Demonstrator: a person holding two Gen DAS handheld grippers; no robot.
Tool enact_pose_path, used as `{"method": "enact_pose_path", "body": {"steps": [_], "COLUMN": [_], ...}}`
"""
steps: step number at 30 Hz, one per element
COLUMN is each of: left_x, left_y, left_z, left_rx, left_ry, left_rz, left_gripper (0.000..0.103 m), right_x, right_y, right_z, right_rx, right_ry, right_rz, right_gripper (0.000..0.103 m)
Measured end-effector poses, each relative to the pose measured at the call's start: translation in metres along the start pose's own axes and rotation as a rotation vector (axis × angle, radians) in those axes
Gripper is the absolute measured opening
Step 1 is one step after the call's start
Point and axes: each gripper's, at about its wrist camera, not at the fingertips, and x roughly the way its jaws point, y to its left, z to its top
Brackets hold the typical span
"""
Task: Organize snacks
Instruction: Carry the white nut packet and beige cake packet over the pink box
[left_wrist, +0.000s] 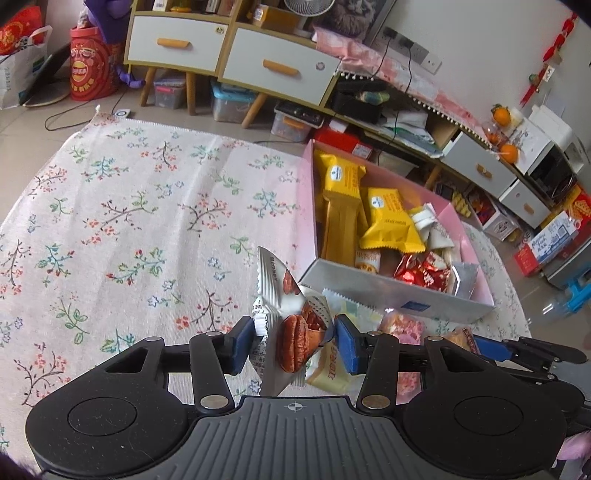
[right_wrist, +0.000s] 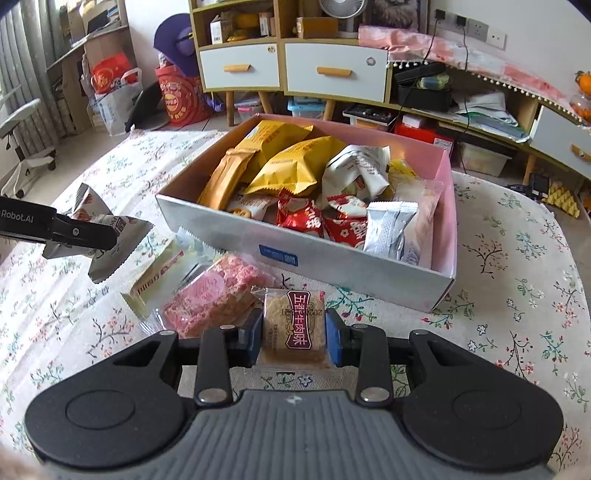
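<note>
My left gripper is shut on a silver pecan snack packet and holds it above the floral cloth, in front of the box's near left corner. It shows at the left of the right wrist view. My right gripper is shut on a square biscuit packet with a maroon label, low over the cloth in front of the box. The pink and silver snack box holds yellow, red, white and silver packets. The box also shows in the left wrist view.
A pink crispy bar and a pale yellow packet lie on the floral tablecloth just left of my right gripper. White-drawer cabinets, storage bins and bags stand on the floor beyond the table edge.
</note>
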Motion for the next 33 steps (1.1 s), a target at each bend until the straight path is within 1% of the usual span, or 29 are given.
{"method": "enact_pose_path", "body": {"steps": [8, 14, 19, 26, 33], "left_x": [-0.011, -0.015, -0.015, 0.000, 0.017], "left_y": [-0.011, -0.024, -0.036, -0.054, -0.074], "left_z": [0.007, 0.010, 0.014, 0.019, 0.025], "left_rx": [0.007, 0.009, -0.004, -0.023, -0.024], "left_ry": [-0.046, -0.076, -0.090, -0.092, -0.101], "left_rz": [-0.023, -0.052, -0.087, -0.113, -0.132], "left_gripper": [0.045, 0.045, 0.045, 0.045, 0.045], "right_x": [-0.009, -0.016, -0.019, -0.020, -0.015], "right_y": [-0.008, -0.016, -0.022, -0.036, -0.052], "right_z": [0.010, 0.017, 0.023, 0.031, 0.033], "right_rx": [0.051, 0.099, 0.129, 0.213, 0.293], "right_ry": [-0.038, -0.078, -0.108, -0.150, -0.166], "right_rz": [0.012, 0.028, 0.022, 0.009, -0.011], "right_gripper": [0.032, 0.032, 0.032, 0.032, 0.032]}}
